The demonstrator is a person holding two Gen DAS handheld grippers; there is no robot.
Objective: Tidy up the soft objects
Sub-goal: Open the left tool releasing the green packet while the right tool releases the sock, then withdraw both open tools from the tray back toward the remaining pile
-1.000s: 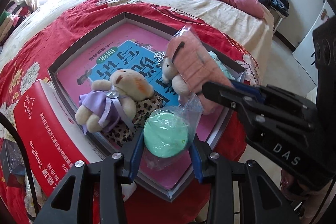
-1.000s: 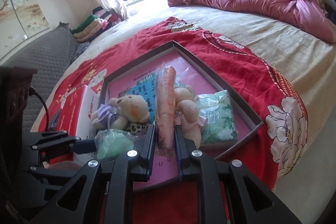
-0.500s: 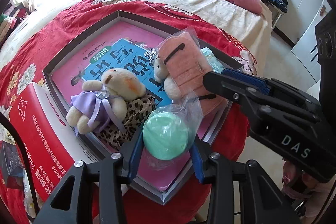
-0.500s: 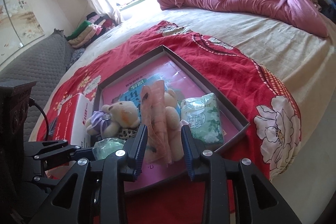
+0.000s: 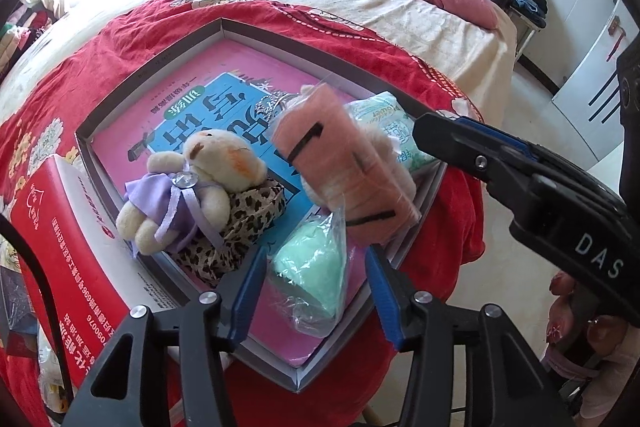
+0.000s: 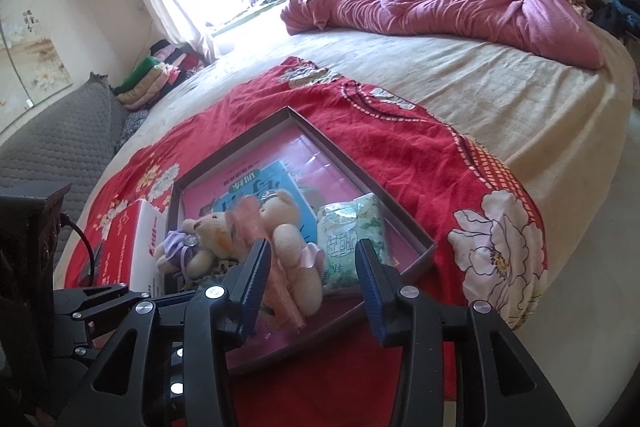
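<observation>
From my left wrist view I see my left claw (image 5: pixel 316 283) with its jaws opening around a mint green puff in crinkly clear plastic (image 5: pixel 310 265), low centre, resting inside the shallow grey tray (image 5: pixel 152 67); the pads no longer press it. Only this view shows that puff. My right claw (image 6: pixel 312 267) is also opening, the peach plush in its wrapper (image 6: pixel 280 279) loose between the jaws and blurred. The right view alone shows the tray's right rim and the red blanket (image 6: pixel 400 163) beyond. A fuzzy bear in lilac (image 5: pixel 188 195) lies left; a tissue pack (image 6: pixel 352 235) sits at the right rim.
</observation>
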